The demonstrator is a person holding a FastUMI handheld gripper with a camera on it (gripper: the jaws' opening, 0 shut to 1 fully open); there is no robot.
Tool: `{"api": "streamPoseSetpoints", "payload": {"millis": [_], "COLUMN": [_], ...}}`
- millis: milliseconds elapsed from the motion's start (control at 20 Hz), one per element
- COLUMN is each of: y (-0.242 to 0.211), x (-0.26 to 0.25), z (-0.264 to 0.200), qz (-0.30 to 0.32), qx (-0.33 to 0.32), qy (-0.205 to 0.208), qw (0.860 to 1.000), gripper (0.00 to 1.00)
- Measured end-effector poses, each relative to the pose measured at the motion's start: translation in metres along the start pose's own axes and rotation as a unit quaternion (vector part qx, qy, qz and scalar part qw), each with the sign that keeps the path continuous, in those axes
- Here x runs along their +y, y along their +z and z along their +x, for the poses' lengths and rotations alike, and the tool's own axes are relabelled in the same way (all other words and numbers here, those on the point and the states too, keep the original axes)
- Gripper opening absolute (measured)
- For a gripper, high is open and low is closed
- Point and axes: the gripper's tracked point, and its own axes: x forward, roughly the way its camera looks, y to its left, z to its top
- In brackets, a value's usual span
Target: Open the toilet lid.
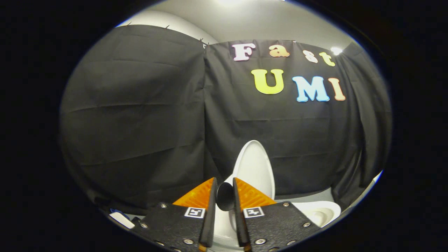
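The white toilet lid (pixel 255 164) stands raised and nearly upright, just beyond my fingers and leaning toward the black cloth wall behind it. Below and to its right lies the white bowl (pixel 320 211) with its open rim. My gripper (pixel 224 182) is at the lid's near edge, its fingers close together. A short dark round handle (pixel 225 196) fills the narrow gap between them and touches both. More white of the toilet shows low down between the fingers.
Black cloth walls close in behind the toilet and on both sides. A small white object (pixel 121 219) lies low on the left, beside the left finger. A strip of pale floor (pixel 308 196) shows to the right of the lid.
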Motion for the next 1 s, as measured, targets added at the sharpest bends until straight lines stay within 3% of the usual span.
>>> {"api": "streamPoseSetpoints", "payload": {"millis": [300, 700, 1000], "y": [0.071, 0.146, 0.143], "x": [-0.016, -0.104, -0.225], "z": [-0.054, -0.133, -0.184], "qz": [0.017, -0.024, -0.044], "qx": [-0.073, -0.164, -0.172], "qy": [0.024, 0.023, -0.038], "qw": [0.997, 0.986, 0.983], "gripper": [0.95, 0.95, 0.95]}}
